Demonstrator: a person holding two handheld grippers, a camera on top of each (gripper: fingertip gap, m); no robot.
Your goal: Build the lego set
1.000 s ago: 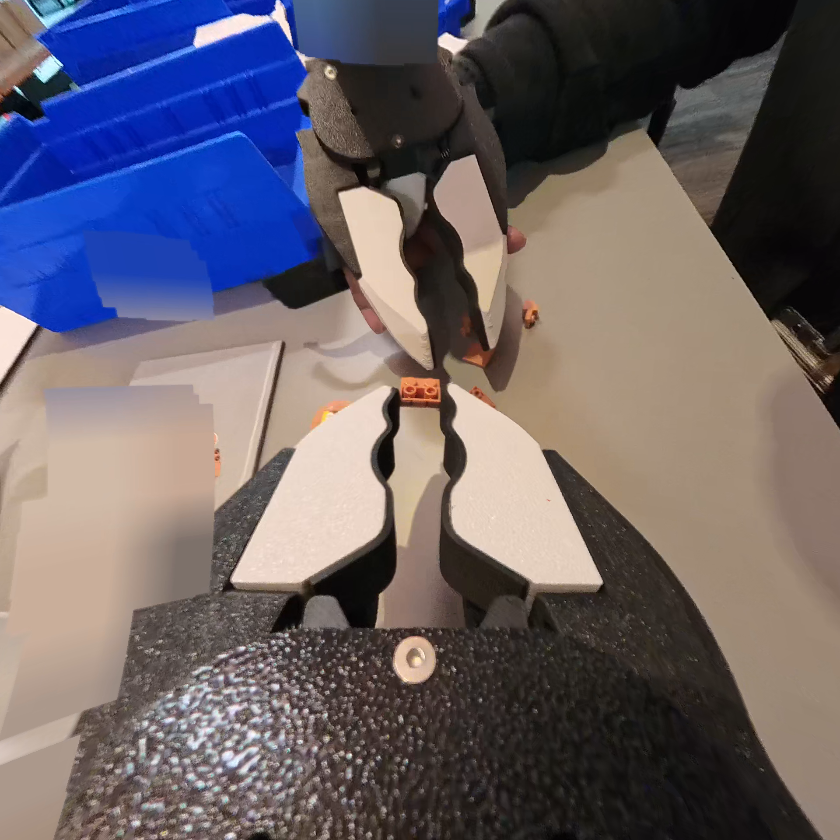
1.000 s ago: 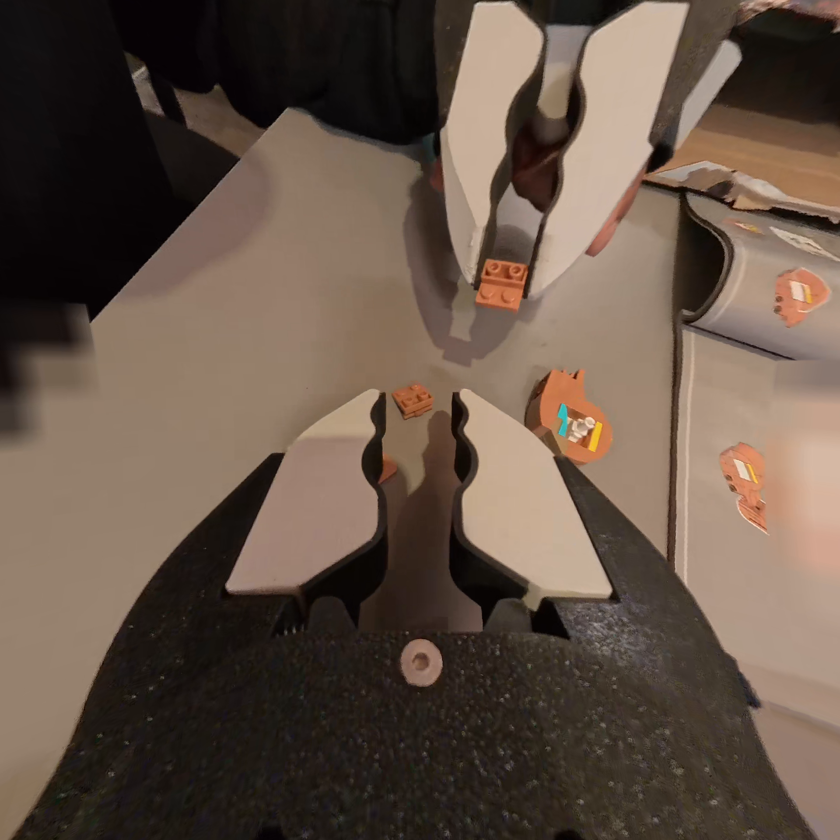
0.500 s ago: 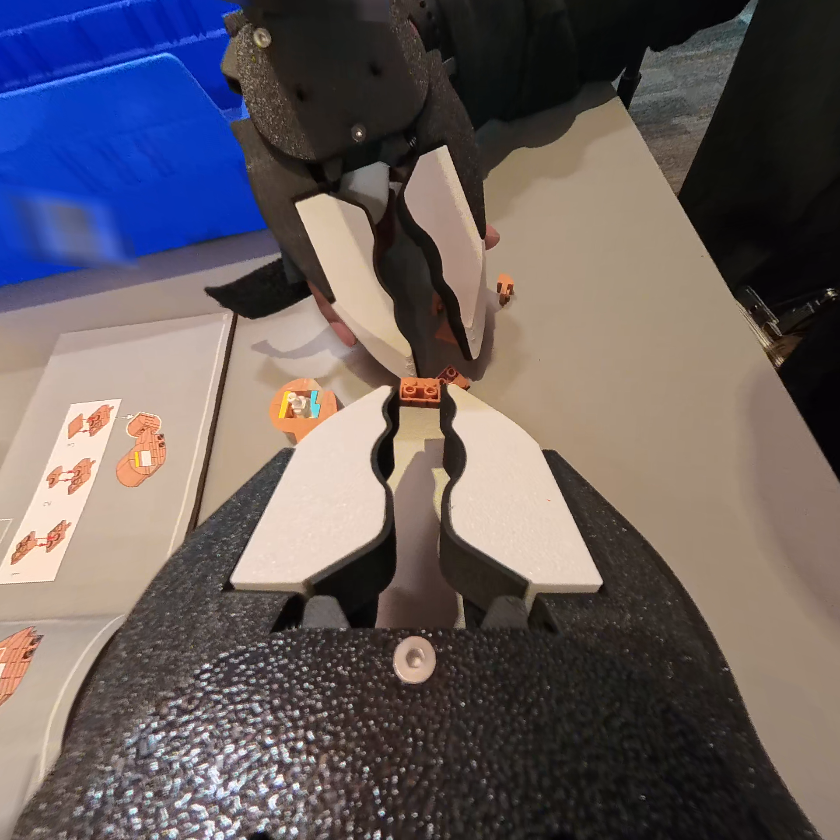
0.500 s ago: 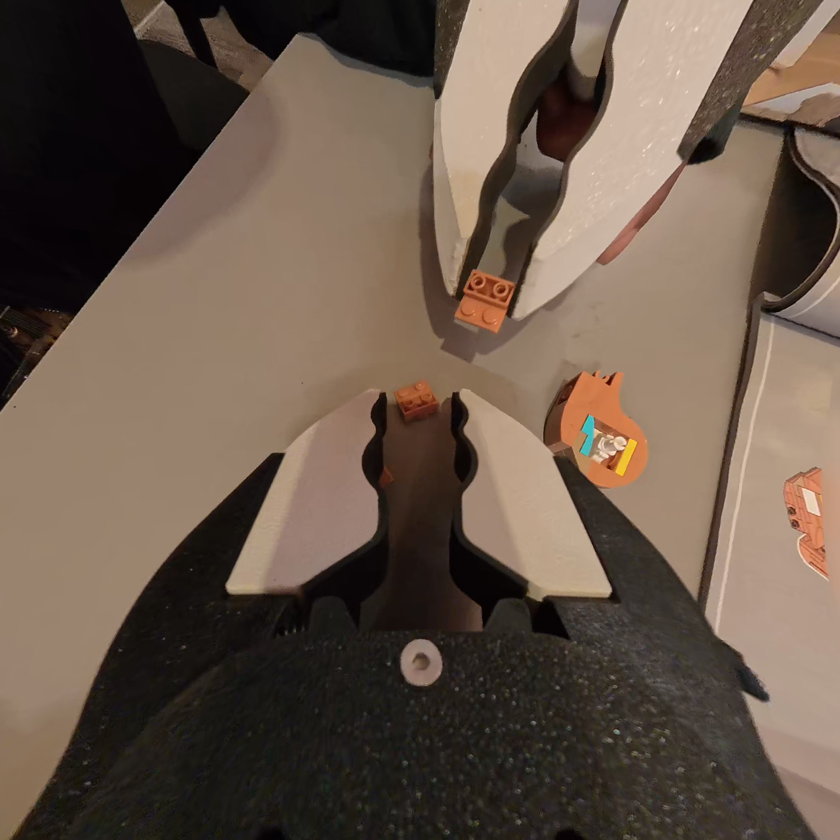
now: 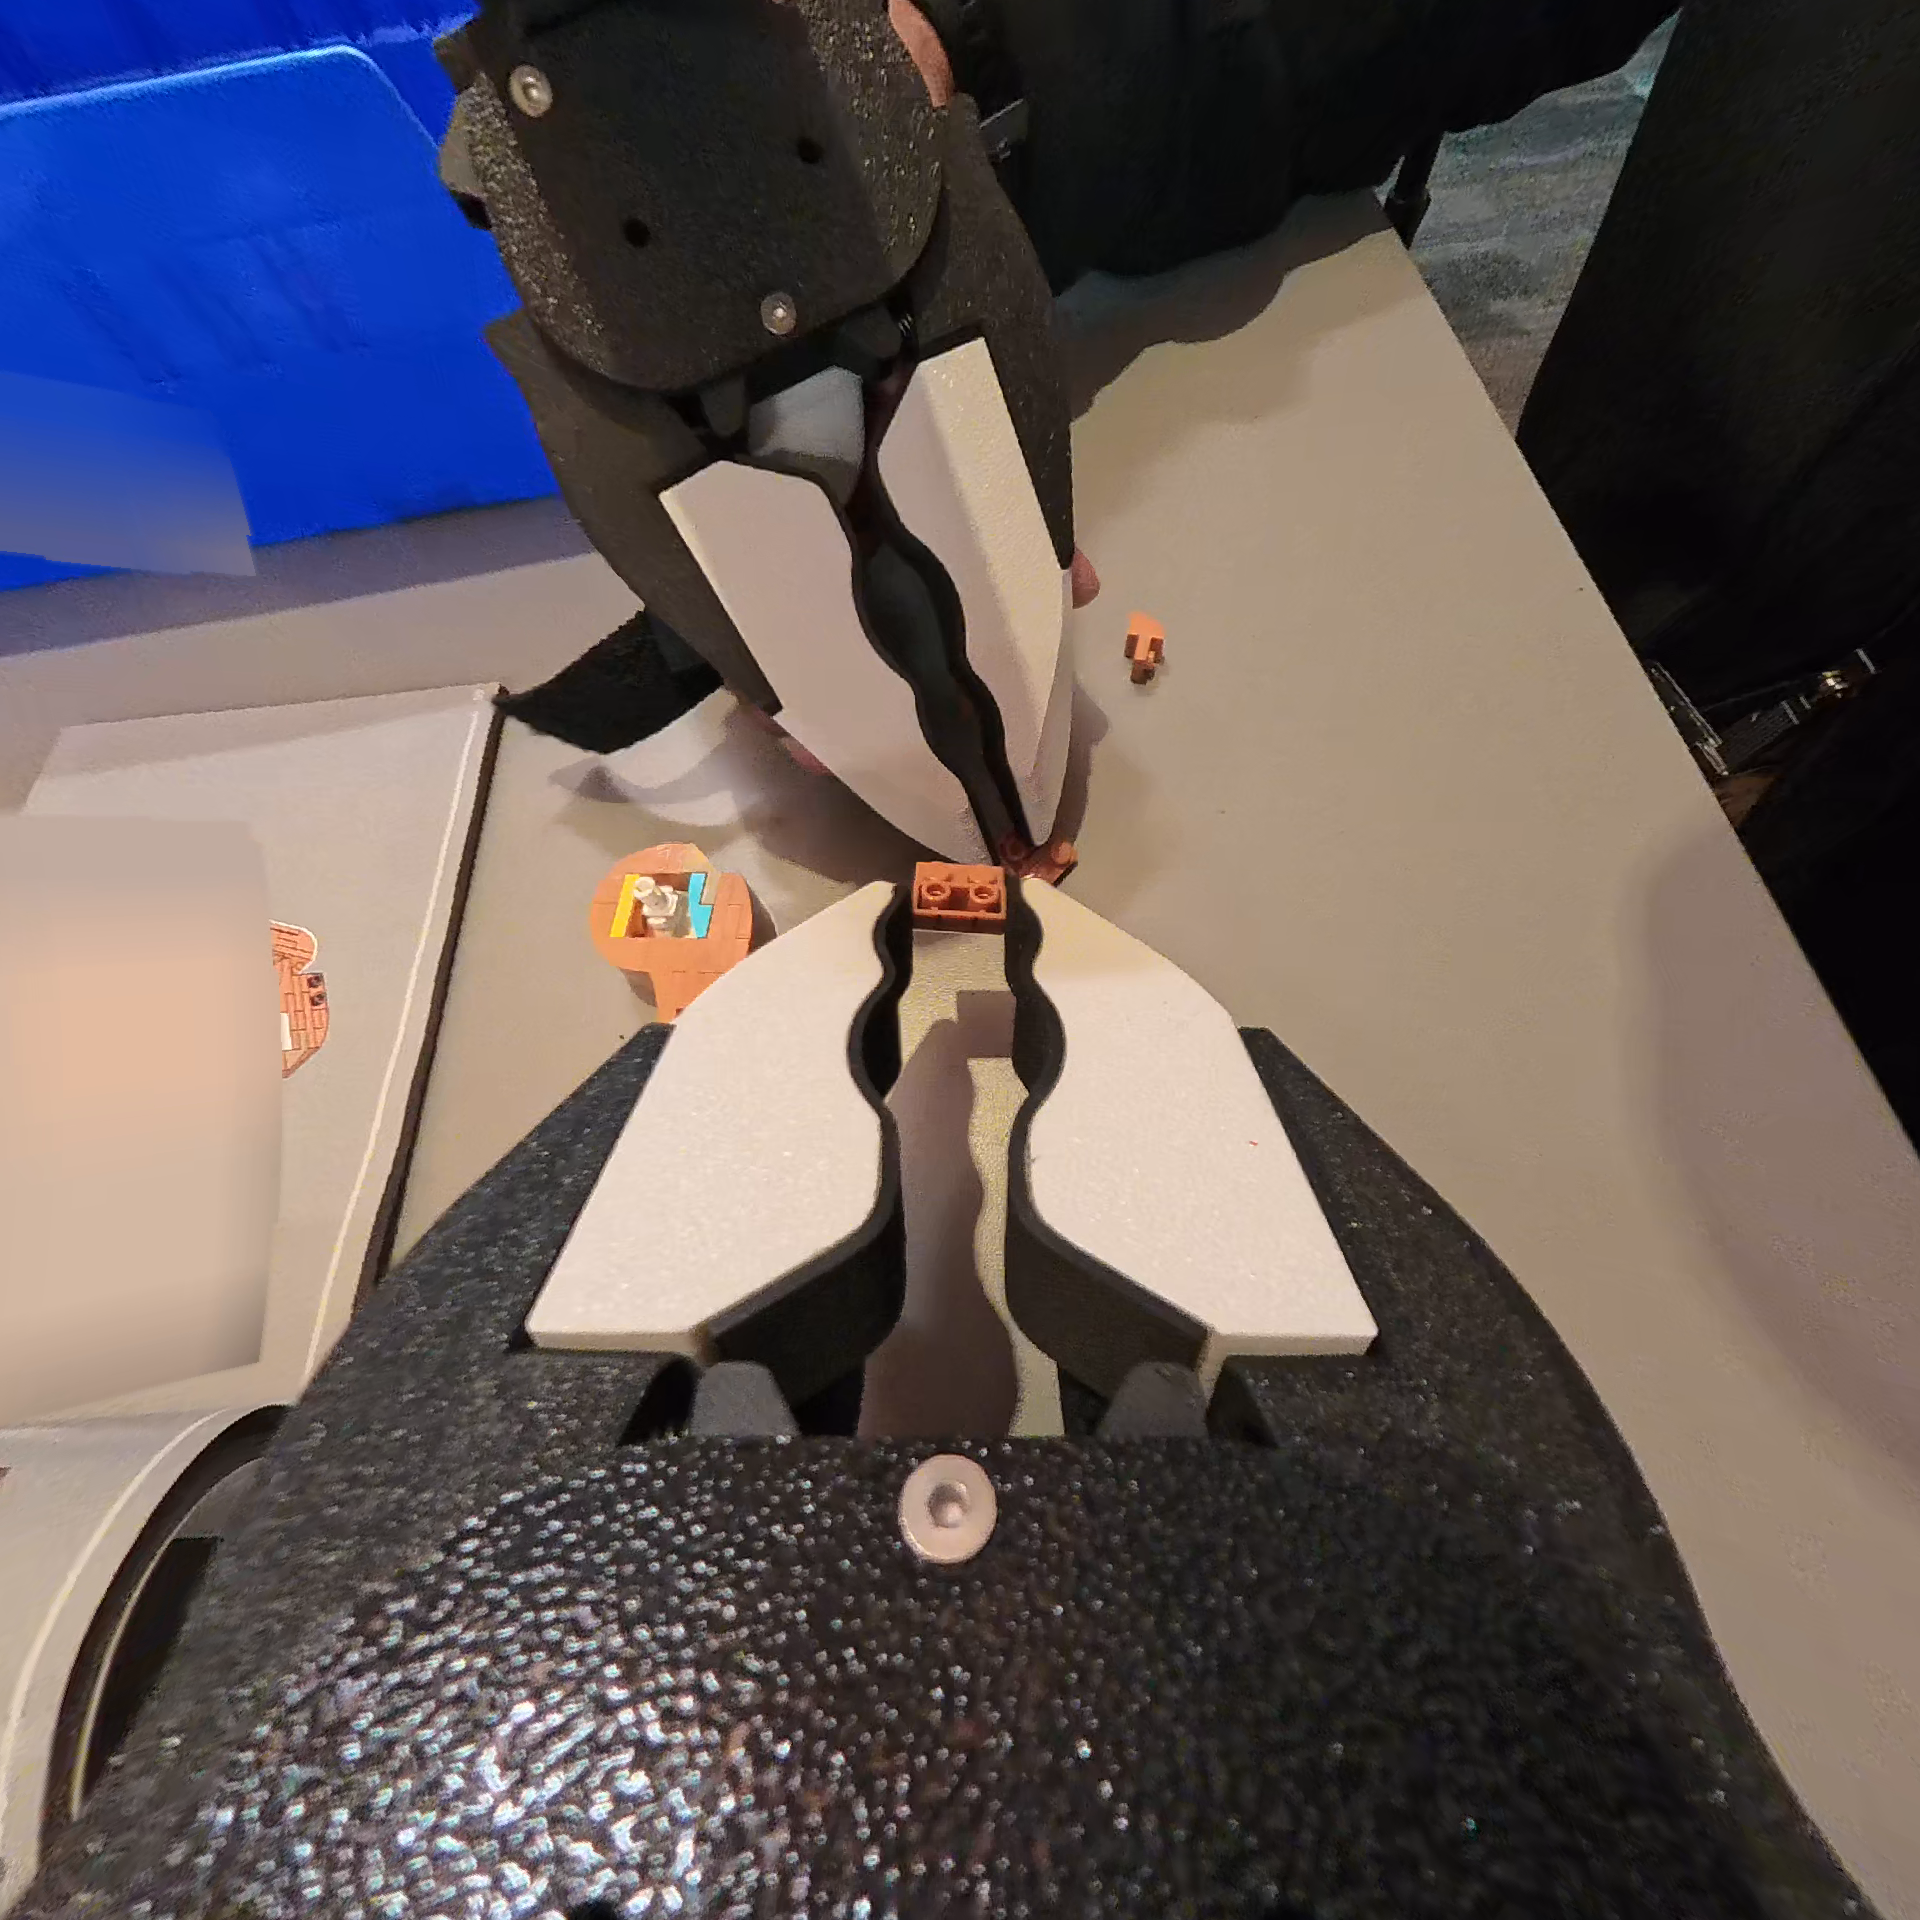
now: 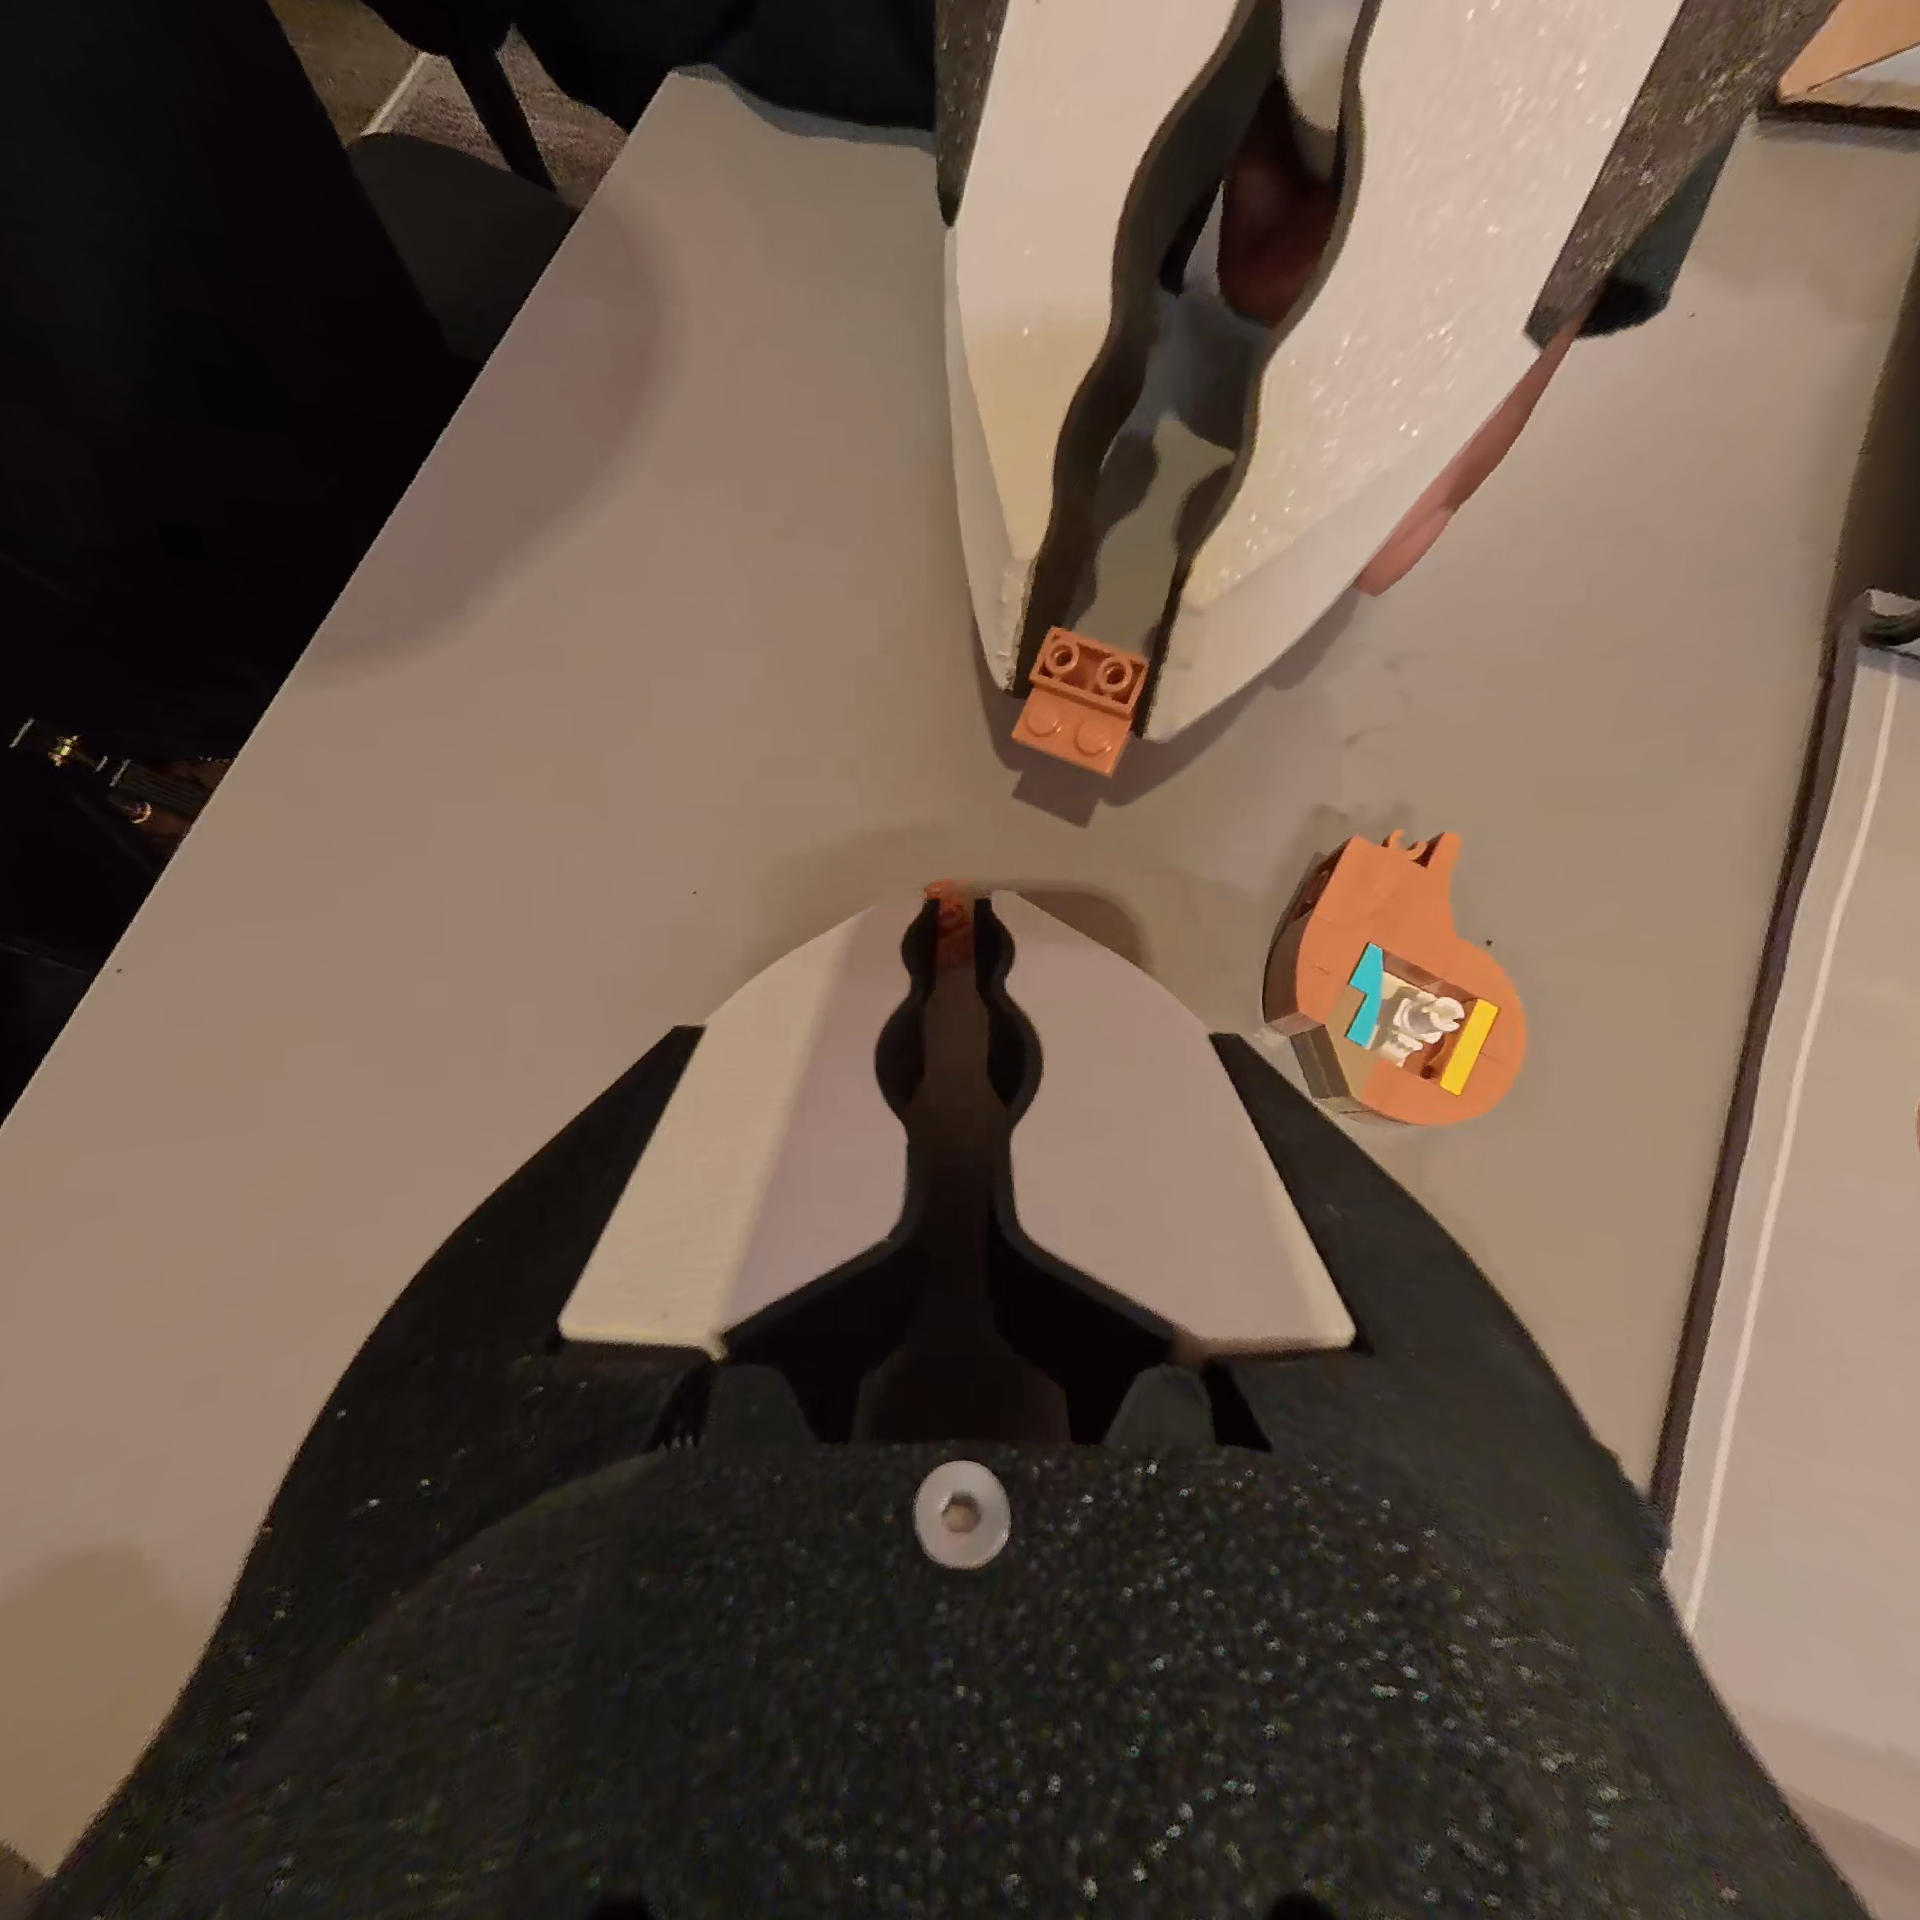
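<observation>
Starting at the left of the left wrist view, a blue bin (image 5: 239, 270) stands at the far edge of the grey worktop (image 5: 1403, 831), and in front of it lies a pale booklet (image 5: 343, 883) printed with pictures of a brown brick model. Just right of the booklet's dark edge sits a small round brown brick model (image 5: 670, 925) with a yellow strip, a turquoise strip and a pale grey piece set in its top; in the right wrist view the same model (image 6: 1392, 997) lies to the right of both grippers, near the booklet. Next comes the left hand-held gripper (image 5: 958, 906), its jaws narrow and clamped on a brown bracket brick (image 5: 958, 902) right at the fingertips, both pads pressing its sides; the right wrist view shows this brick (image 6: 1081, 696) from the front, with two studs on top and a lower studded plate jutting out past the tips, lifted just above the worktop over its own shadow. Facing it tip to tip, the right hand-held gripper (image 6: 958, 914) is almost closed and pinches a small brown brick piece (image 6: 948, 914) between its fingertips; from the left wrist view that piece (image 5: 1044, 857) shows at the tips, down at the worktop and just beside the bracket brick. Farther right, a small loose brown piece (image 5: 1143, 644) lies alone on the worktop, well apart from the grippers.
</observation>
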